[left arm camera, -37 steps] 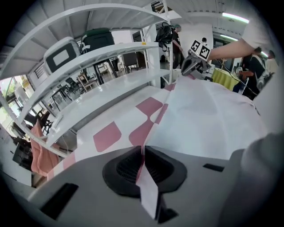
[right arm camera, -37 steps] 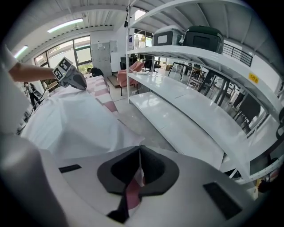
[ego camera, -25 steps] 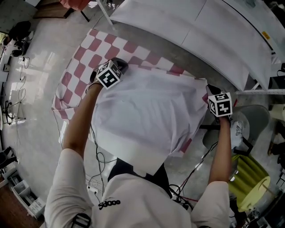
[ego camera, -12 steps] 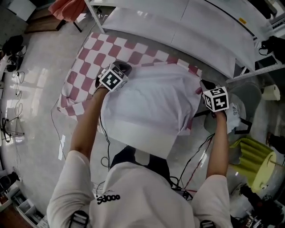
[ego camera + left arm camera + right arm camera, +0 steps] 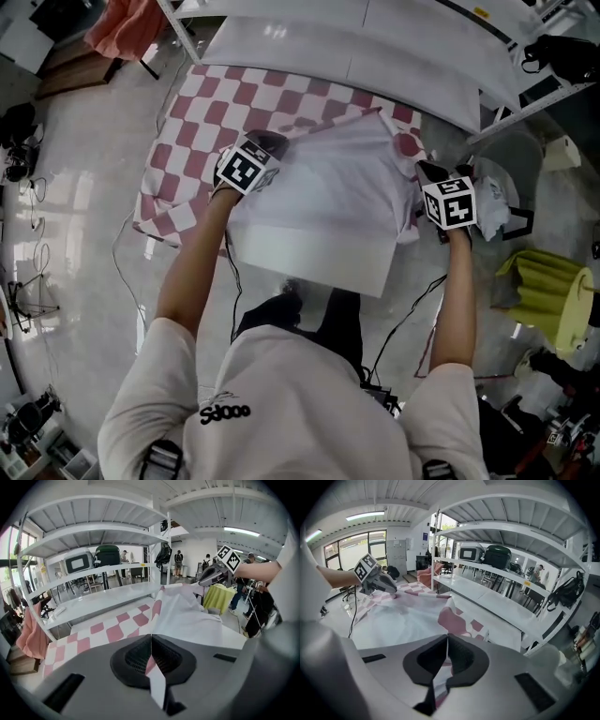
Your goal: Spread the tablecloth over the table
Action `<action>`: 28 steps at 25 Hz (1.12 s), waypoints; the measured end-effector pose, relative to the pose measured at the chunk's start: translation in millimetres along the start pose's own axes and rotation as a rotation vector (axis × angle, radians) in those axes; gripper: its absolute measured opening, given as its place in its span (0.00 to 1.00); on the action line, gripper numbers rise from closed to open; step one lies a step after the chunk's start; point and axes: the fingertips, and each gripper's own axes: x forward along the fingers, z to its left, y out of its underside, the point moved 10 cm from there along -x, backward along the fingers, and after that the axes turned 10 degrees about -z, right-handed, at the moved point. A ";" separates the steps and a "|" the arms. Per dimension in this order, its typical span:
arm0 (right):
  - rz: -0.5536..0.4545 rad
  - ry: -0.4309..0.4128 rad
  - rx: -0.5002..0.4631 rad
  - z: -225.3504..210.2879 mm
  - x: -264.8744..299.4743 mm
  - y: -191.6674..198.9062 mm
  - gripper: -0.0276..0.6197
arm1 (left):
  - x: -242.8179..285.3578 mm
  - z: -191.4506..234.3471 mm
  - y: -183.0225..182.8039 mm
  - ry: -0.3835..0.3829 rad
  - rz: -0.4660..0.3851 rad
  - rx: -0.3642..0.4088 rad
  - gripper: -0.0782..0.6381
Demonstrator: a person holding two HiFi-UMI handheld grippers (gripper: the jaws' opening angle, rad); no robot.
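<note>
The checkered tablecloth (image 5: 281,108) covers the far part of the table (image 5: 309,267) and hangs off its left edge. Its near portion is doubled back, pale underside up, and lifted above the middle, so the near edge is bare. The left gripper (image 5: 151,658) and right gripper (image 5: 446,660) are each clamped tight on a corner of that fold. This looks like the unfolding step: next, carry both corners evenly toward the near edge, then lower them.
</note>
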 end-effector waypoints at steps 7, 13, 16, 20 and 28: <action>-0.038 0.018 0.078 36.5 -31.4 5.4 0.08 | -12.7 -27.8 4.0 0.093 -0.018 -0.033 0.15; -0.050 0.032 0.093 43.7 -53.5 16.8 0.08 | -19.9 -55.7 0.3 0.146 -0.036 -0.016 0.15; -0.062 0.037 0.088 49.4 -66.1 23.0 0.08 | -27.0 -71.6 -0.9 0.139 -0.038 -0.006 0.15; -0.063 0.025 0.056 61.6 -88.3 40.9 0.08 | -38.1 -105.8 3.2 0.131 -0.027 0.027 0.15; -0.090 0.023 0.048 90.2 -156.4 82.2 0.08 | -79.6 -174.2 18.7 0.104 -0.043 0.020 0.15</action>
